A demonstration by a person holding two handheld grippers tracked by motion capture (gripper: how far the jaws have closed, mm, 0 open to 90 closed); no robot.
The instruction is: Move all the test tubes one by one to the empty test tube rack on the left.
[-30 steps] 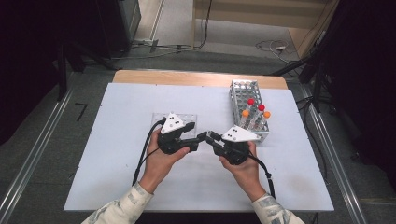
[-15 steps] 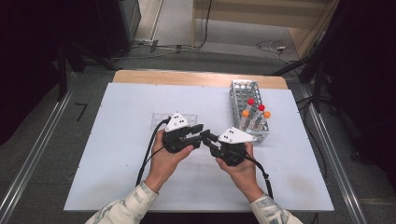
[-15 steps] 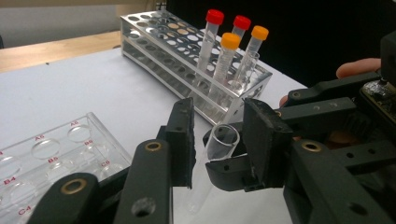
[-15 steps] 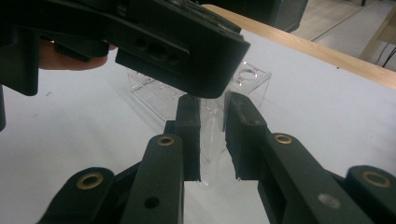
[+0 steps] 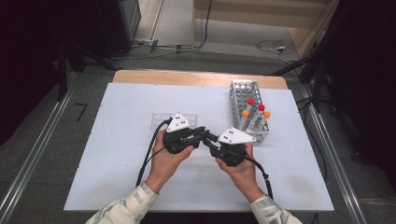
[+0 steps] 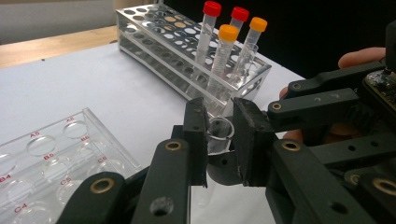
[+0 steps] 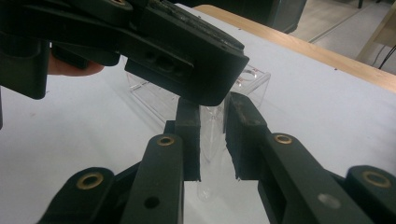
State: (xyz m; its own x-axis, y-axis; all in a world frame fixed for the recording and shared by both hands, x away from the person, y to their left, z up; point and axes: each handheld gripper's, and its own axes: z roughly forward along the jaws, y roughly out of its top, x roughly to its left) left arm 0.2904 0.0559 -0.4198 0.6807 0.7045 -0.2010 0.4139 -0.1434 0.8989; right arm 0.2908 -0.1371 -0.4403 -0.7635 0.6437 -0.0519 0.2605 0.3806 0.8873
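Both grippers meet at the middle of the white table [image 5: 116, 154] over one clear uncapped tube [image 6: 218, 133]. My left gripper [image 6: 219, 135] has just been closing, and its pads now press on the tube's open rim. The right gripper [image 7: 212, 140] is shut on the same tube [image 7: 211, 135], lower on its glass body. From above, the left gripper [image 5: 205, 134] points right and the right gripper [image 5: 210, 141] points left, their jaws overlapping.
A metal tube rack [image 5: 242, 88] stands at the back right with two red-capped and two orange-capped tubes [image 5: 251, 101] in its near end. A clear acrylic well plate [image 5: 160, 122] lies flat just behind the left hand. A wooden strip runs along the table's far edge.
The left gripper's jaws have come together onto the tube that the right gripper holds. Both hands have kept their places.
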